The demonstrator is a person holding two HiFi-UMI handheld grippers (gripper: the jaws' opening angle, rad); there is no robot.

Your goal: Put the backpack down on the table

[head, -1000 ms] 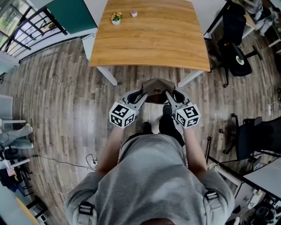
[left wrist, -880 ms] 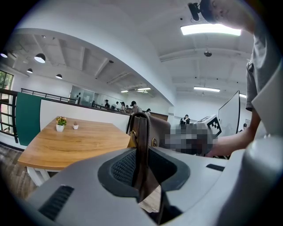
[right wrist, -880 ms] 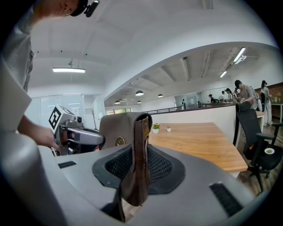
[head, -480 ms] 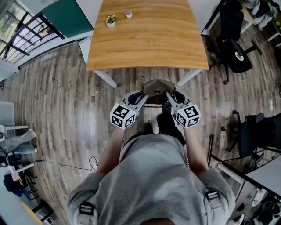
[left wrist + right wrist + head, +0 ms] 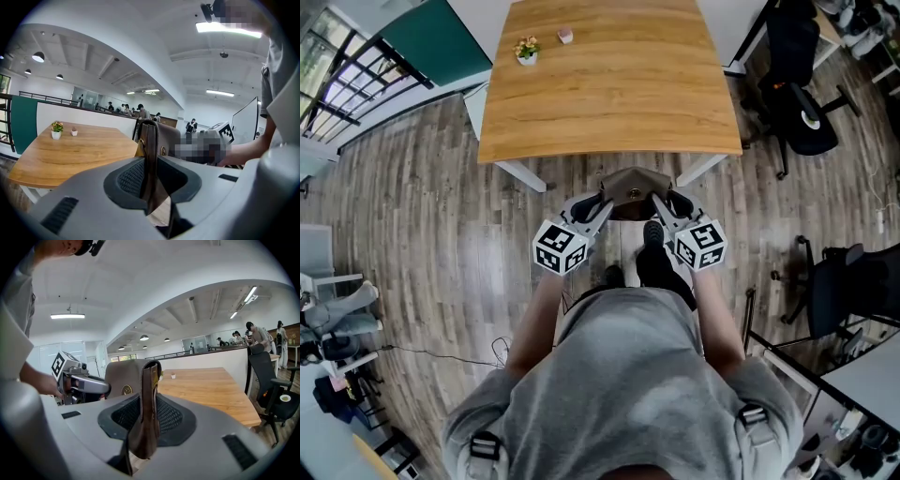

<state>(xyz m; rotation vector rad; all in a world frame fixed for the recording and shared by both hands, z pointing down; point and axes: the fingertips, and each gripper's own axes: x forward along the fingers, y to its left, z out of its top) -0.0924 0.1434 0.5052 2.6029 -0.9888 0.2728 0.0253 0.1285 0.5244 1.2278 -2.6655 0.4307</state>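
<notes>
A brown leather backpack (image 5: 633, 186) hangs between my two grippers, held up in front of the person just short of the wooden table (image 5: 609, 84). My left gripper (image 5: 602, 206) is shut on a brown strap (image 5: 149, 164) at the bag's left side. The right gripper (image 5: 662, 204) is shut on the strap (image 5: 149, 404) at its right side. In the left gripper view the backpack (image 5: 164, 140) shows its round brass badge, with the table (image 5: 70, 154) beyond. From the right gripper view I see the backpack (image 5: 126, 378), the left gripper (image 5: 77, 380) past it, and the table (image 5: 206, 390).
A small potted plant (image 5: 525, 50) and a little pink pot (image 5: 565, 36) stand at the table's far left corner. Black office chairs (image 5: 797, 94) stand to the right of the table, another (image 5: 848, 281) nearer. White table legs (image 5: 520, 173) flank the bag. The floor is wood planks.
The person has stepped towards the table, carrying the backpack with both grippers; the table's near edge now lies closer to the bag. Both grips are unchanged.
</notes>
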